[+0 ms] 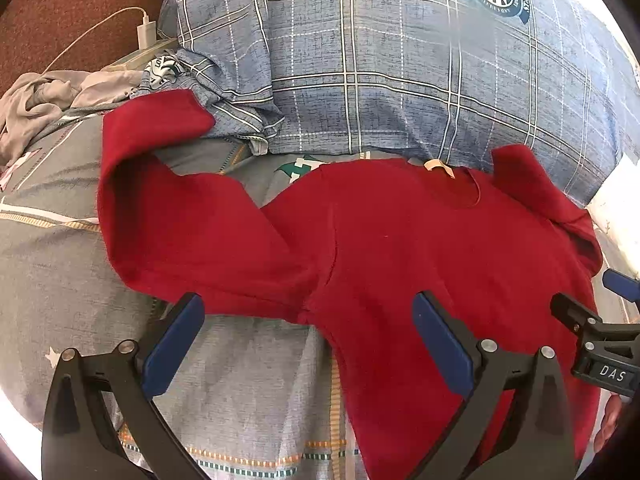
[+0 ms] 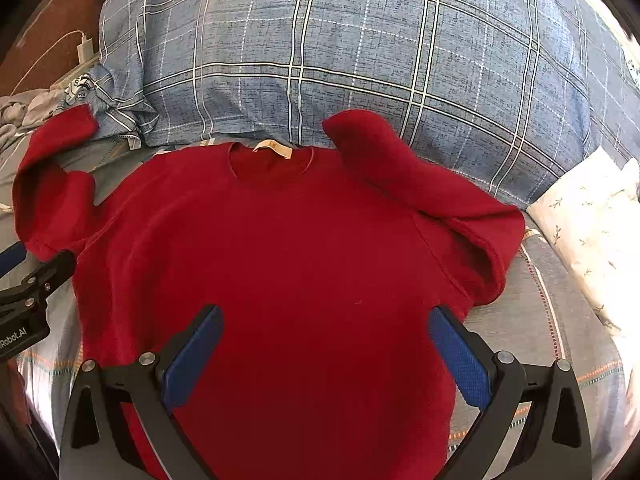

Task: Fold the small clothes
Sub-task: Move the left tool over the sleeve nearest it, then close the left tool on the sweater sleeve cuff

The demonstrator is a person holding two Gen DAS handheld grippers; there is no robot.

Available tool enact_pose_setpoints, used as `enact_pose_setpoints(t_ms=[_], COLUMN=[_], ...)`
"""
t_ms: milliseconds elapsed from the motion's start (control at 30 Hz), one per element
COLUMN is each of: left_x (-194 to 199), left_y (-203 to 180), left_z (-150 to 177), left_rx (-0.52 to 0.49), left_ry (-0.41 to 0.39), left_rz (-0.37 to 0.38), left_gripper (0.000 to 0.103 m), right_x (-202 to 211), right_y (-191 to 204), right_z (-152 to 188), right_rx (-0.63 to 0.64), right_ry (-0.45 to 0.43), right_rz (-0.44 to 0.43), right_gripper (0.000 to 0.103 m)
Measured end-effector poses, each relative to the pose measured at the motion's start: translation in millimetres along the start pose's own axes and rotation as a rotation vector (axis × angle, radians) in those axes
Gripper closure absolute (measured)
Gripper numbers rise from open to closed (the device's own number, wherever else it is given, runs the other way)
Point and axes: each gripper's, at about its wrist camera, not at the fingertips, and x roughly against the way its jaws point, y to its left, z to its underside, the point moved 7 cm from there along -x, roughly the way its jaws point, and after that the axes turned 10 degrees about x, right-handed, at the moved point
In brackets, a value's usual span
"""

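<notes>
A small red long-sleeved sweater (image 2: 288,248) lies spread face up on the bed, neck label (image 2: 274,147) at the far end against the pillow. Its left sleeve (image 1: 160,216) bends away and up to the left; its right sleeve (image 2: 420,184) folds back toward the pillow. My left gripper (image 1: 308,312) is open above the sweater's left armpit and side edge. My right gripper (image 2: 326,320) is open over the lower chest, holding nothing. Each gripper shows at the edge of the other's view, the right gripper (image 1: 592,320) and the left gripper (image 2: 36,276).
A big blue plaid pillow (image 2: 360,52) lies just beyond the sweater. The grey patterned bedsheet (image 1: 248,392) is under everything. Crumpled grey clothes (image 1: 44,100) and a white charger with cable (image 1: 146,30) sit far left. A white floral pillow (image 2: 588,220) lies at the right.
</notes>
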Motion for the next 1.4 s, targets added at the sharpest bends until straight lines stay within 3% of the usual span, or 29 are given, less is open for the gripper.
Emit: enact_pose_setpoints(t_ms=[700, 933, 1067, 1400], left_x=[0, 1, -1, -41], left_y=[36, 71, 104, 134], left_z=[-19, -47, -71, -95], left_rx=[0.029, 0.066, 0.135, 0.151], left_ry=[-0.04, -0.085, -0.12, -0.088], left_rz=[-0.077, -0.144, -0.19, -0.259], left_gripper=[0.0, 0.0, 0.0, 0.0], right_x=[-4, -5, -8, -17], right_y=[21, 29, 33, 38], right_z=[-11, -17, -18, -19], right_rx=[0.003, 0.001, 0.004, -0.016], right_ry=[-0.019, -0.021, -0.017, 0.002], right_rz=[-0.088, -0.109, -0.121, -0.152], right_gripper=[0.001, 0.001, 0.001, 0.001])
